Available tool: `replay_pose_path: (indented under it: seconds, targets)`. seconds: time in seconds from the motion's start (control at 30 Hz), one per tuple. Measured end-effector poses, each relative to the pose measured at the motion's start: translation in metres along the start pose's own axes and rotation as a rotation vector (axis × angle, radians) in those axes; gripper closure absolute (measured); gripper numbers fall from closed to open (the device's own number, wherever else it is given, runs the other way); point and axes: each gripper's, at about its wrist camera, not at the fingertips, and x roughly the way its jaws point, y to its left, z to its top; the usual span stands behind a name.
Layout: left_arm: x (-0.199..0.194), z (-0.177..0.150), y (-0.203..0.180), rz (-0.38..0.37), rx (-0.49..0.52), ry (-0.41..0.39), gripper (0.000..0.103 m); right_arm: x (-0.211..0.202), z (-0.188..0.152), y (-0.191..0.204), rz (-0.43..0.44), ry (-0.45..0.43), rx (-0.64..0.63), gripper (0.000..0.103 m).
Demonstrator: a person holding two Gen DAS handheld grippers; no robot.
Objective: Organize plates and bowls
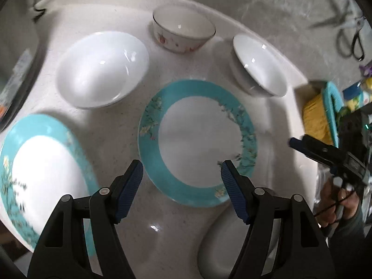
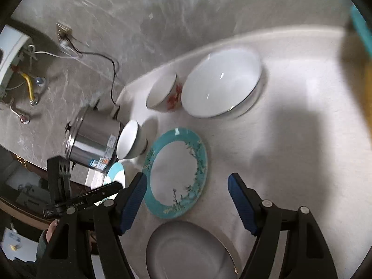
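Soft, even daylight; small glare spots on white bowl (image 1: 102,69). Broad shadow at right of right wrist view. Motion blur and fisheye warping near edges, dark corners.

Just ahead of your left hand-held gripper (image 1: 181,181) the teal-rimmed plate (image 1: 197,139) lies flat on the desk (image 1: 139,220), with bare surface below the open jaws. To its left a second teal plate (image 1: 41,174) blocks the way; to its lower right sits a grey plate (image 1: 216,251). Farther ahead three bowls stand in a row: the large white bowl (image 1: 102,69), the flowered bowl (image 1: 183,32) and a white bowl (image 1: 260,67), with narrow gaps between them. Your right hand-held gripper (image 2: 187,202) has clear desk to its right, and a steel pot (image 2: 93,139) stands off to its left.
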Motion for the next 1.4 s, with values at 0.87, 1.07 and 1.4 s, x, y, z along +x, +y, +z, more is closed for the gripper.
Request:
replay_pose_path:
  seconds: [0.87,1.07,1.4]
  targets:
    - [0.045,0.016,0.042,-0.009,-0.086,0.073,0.037,0.079,0.013,-0.015,0.101,0.17,0.01,0.05]
    - [0.052,0.012,0.042,-0.031,-0.076,0.097,0.055,0.078,0.014,-0.017,0.099,0.176,0.013,0.053]
    - [0.051,0.012,0.04,0.086,-0.022,0.083,0.08,0.082,0.018,-0.008,-0.06,0.208,-0.049,0.088]
